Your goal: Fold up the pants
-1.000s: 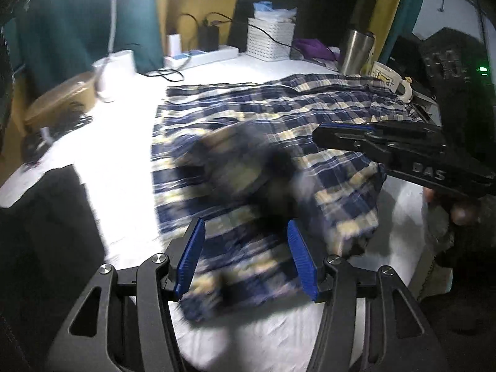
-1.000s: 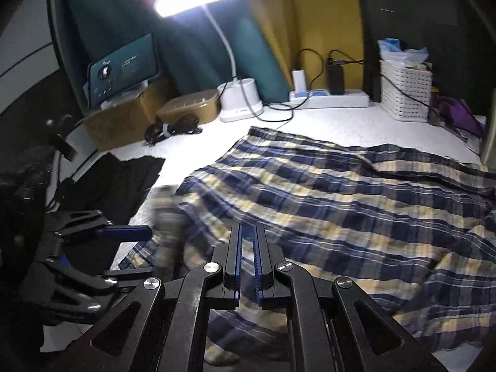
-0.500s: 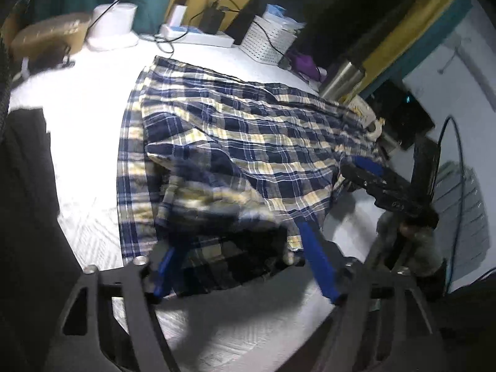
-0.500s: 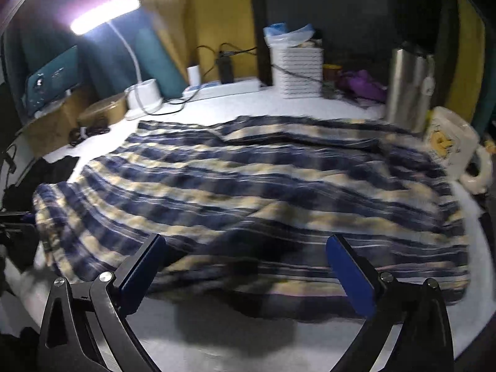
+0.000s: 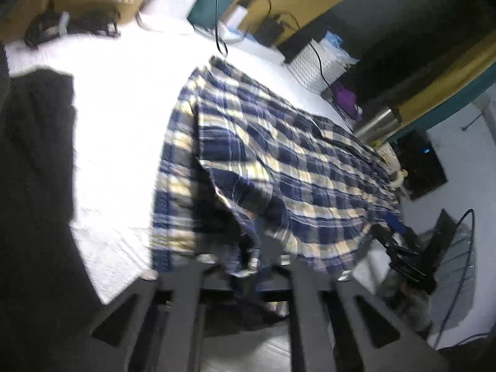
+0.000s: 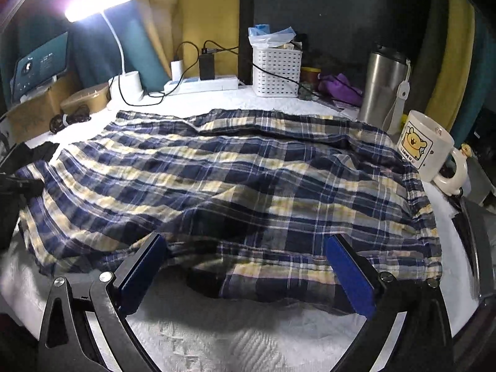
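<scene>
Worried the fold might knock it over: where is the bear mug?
In the right wrist view, the bear mug stands at the right, touching the plaid pants' edge, just in front of the steel tumbler.

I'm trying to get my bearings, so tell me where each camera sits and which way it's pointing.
Left wrist: on the left gripper, at one end of the plaid pants, looking along them; the right gripper shows at right.
Right wrist: on the open right gripper, at the pants' near long edge, facing the lamp and mug.
Shared: the pants, white basket.
</scene>
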`<state>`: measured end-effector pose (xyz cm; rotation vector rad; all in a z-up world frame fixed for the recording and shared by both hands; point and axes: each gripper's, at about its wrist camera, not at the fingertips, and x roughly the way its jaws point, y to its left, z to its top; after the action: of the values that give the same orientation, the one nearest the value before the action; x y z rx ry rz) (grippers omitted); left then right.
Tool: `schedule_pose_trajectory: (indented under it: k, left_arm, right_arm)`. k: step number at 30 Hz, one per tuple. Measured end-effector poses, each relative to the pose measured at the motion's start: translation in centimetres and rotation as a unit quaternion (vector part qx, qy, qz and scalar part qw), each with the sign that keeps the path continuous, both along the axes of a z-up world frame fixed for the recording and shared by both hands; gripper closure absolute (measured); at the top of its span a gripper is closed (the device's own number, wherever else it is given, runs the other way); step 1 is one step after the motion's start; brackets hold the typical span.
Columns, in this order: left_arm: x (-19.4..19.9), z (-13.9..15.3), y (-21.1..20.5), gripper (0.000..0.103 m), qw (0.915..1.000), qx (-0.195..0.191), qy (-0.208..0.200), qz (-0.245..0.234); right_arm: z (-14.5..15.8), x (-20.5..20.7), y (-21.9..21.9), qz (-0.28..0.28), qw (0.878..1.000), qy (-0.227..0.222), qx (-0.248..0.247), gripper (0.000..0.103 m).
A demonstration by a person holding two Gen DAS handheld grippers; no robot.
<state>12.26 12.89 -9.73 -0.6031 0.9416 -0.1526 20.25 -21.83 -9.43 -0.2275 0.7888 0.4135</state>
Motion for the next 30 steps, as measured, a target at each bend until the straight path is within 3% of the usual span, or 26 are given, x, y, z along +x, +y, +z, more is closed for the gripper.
schedule_pose_trajectory:
  k: [5,7,10,12,16,17,20,22,30]
  left_arm:
    - [-2.8,2.7,-0.8,0.103,0.9932,0.108,-0.042,0.012]
    - [-3.7,2.8,-1.0,0.103,0.9897,0.138,-0.037,0.016]
    - [-3.8,0.9,-0.7,0.103,0.9878,0.154,-0.005,0.019]
    - [-3.5,-0.6,-0.3,0.102,0.9895,0.141,0.023,0.021]
    - [-2.8,-0.1,0.7,0.095,0.9911,0.126,0.036,0.020]
    - [-2.7,0.3,1.0,0.087,0.9905,0.130,0.038,0.023]
    - [-3.4,2.0,2.1,0.067,0.9870,0.154,0.031,0.036]
    - [-3.5,3.0,2.7,0.063,0.9846,0.169,0.025,0.039]
    - [0.5,4.1,2.0,0.063,0.9784,0.206,-0.004,-0.010]
  right_arm:
    - [0.1,-0.6,0.5,0.002,1.000,0.006,-0.001,0.000]
    - [0.2,-0.9,1.3,0.013,1.000,0.008,-0.005,0.000]
    - [-0.1,-1.2,2.5,0.026,1.000,0.014,-0.013,0.000]
    - [-0.3,-1.2,3.0,0.028,0.999,0.020,-0.020,0.000]
    - [-0.4,-1.3,3.1,0.025,0.999,0.022,-0.028,0.000]
    - [-0.2,-1.4,3.0,0.022,0.999,0.021,-0.028,0.000]
    - [0.3,-1.4,2.3,0.012,0.999,0.019,-0.023,0.000]
    - [0.7,-1.4,1.6,0.002,1.000,0.018,-0.018,0.000]
    - [2.0,-0.4,-0.3,-0.031,0.999,0.013,-0.007,0.000]
